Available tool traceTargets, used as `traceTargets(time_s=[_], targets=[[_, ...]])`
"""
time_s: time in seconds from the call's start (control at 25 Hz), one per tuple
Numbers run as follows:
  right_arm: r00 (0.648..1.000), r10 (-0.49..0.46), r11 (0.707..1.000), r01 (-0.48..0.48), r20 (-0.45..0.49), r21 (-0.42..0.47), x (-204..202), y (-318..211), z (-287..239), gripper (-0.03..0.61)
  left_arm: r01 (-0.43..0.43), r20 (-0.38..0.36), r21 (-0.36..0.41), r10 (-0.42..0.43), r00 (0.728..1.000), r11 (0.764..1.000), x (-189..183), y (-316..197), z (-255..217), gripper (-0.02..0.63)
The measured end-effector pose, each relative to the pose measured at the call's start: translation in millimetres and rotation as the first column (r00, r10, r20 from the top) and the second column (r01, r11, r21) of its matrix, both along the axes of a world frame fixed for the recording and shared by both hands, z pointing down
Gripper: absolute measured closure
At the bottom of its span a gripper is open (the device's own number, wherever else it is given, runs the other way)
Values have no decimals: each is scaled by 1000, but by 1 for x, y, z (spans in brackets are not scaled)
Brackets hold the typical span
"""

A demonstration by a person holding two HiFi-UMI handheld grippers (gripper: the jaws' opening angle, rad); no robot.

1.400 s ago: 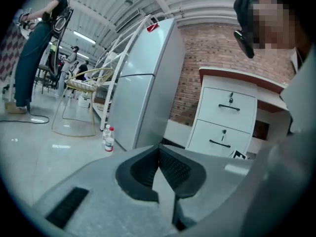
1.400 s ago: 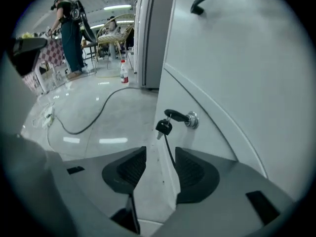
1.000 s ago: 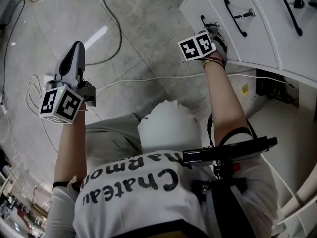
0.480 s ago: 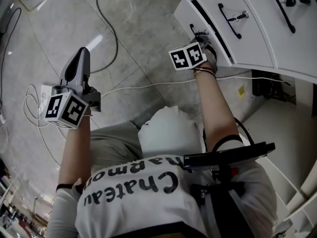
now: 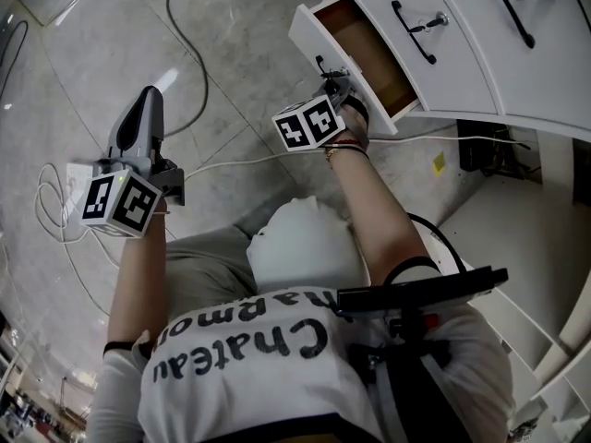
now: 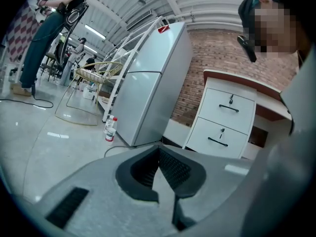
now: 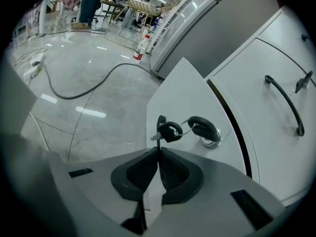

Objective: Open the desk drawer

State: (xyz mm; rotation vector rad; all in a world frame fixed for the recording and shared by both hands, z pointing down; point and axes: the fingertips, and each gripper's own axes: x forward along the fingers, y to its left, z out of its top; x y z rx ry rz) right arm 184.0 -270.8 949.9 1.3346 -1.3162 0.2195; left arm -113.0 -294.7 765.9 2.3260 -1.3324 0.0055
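Observation:
The white desk's bottom drawer (image 5: 316,28) stands pulled out, and its brown inside (image 5: 374,52) shows in the head view. My right gripper (image 5: 338,84) is at the drawer front, shut on the thin black drawer handle (image 7: 160,124). The handle rises straight out of the closed pads (image 7: 170,169) in the right gripper view. A key on a ring (image 7: 170,131) hangs from the drawer lock (image 7: 205,130) beside the handle. My left gripper (image 5: 145,111) is held out over the floor far to the left. It is shut with nothing in it, and its pads (image 6: 170,168) meet.
Two closed drawers with black handles (image 5: 413,31) sit above the open one. Cables (image 5: 180,26) and a white power strip (image 5: 76,171) lie on the grey floor. A grey fridge (image 6: 148,93), a bottle (image 6: 110,128) and a standing person (image 6: 47,28) are across the room.
The drawer has slid out from closed, drawn by my right gripper, which has moved toward me and to the left. My left gripper has hardly moved.

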Motion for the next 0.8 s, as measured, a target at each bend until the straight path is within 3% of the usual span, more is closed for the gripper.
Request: traceTargets(time_s=[0.36, 0.8], targets=[[999, 51, 999, -51, 10, 4, -15, 9, -2, 552, 37, -2, 5, -37, 999, 999, -18, 3, -4, 598], [999, 9, 1000, -10, -32, -25, -41, 23, 14, 554, 49, -14, -14, -50, 999, 999, -28, 6, 4, 598]])
